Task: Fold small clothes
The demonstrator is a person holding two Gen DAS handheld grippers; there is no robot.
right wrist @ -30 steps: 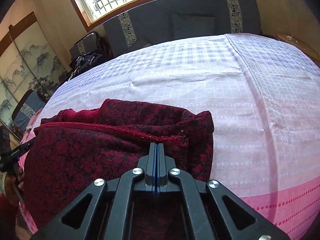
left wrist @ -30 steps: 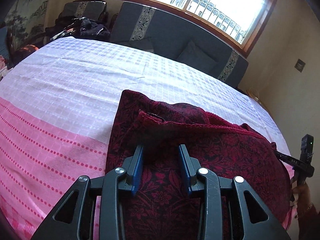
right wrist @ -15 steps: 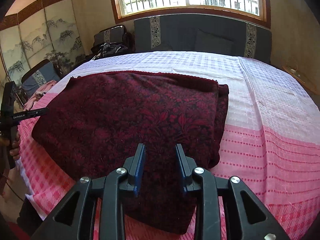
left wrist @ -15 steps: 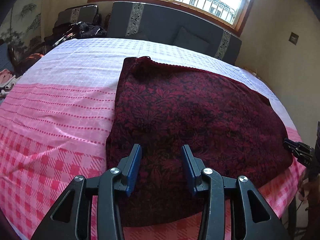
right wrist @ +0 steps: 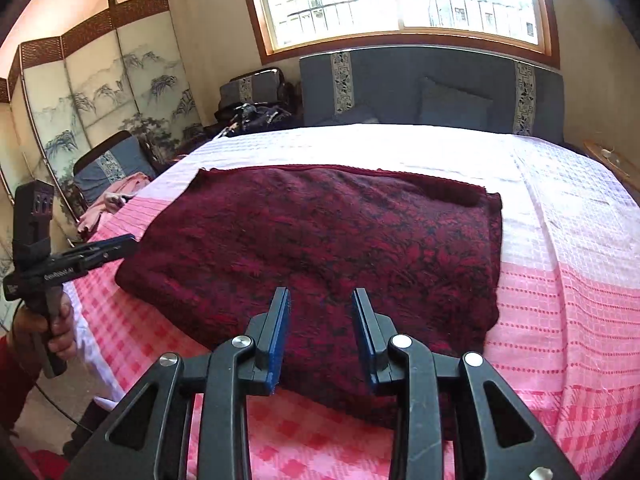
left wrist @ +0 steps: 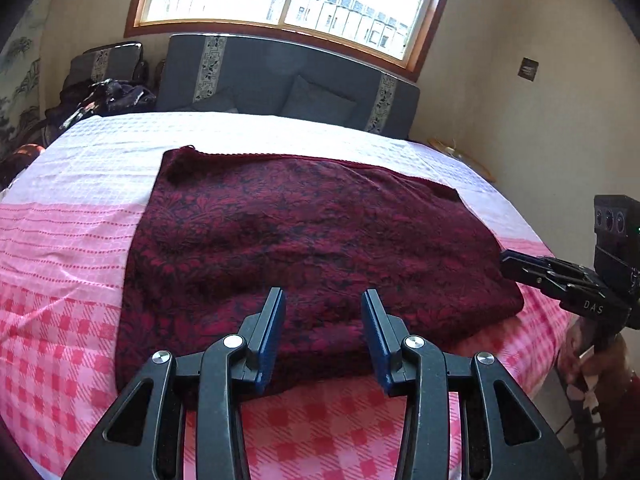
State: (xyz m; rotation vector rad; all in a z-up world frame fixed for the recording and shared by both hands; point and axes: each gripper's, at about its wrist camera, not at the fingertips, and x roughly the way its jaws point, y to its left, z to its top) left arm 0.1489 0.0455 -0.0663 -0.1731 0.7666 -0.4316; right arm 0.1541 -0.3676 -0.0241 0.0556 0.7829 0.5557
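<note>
A pink-and-white checked woven bedspread (left wrist: 72,248) covers the bed under a bright window. On it lies the folded dark-red floral knit garment (left wrist: 304,248) — flat, mid-bed. The left gripper (left wrist: 324,300) hovers over its near edge, jaws apart, empty; the right gripper (right wrist: 322,300) likewise — nothing between them.

Bare pink bedspread (right wrist: 560,320) right of the folded maroon cloth (right wrist: 320,248) and white stretch beyond its far edge: open for passage. Near edge of bed free beneath both grippers. Blocked at the head by the grey sofa back (right wrist: 420,84); folding screen (right wrist: 100,96) and cluttered chairs crowding the left side.
</note>
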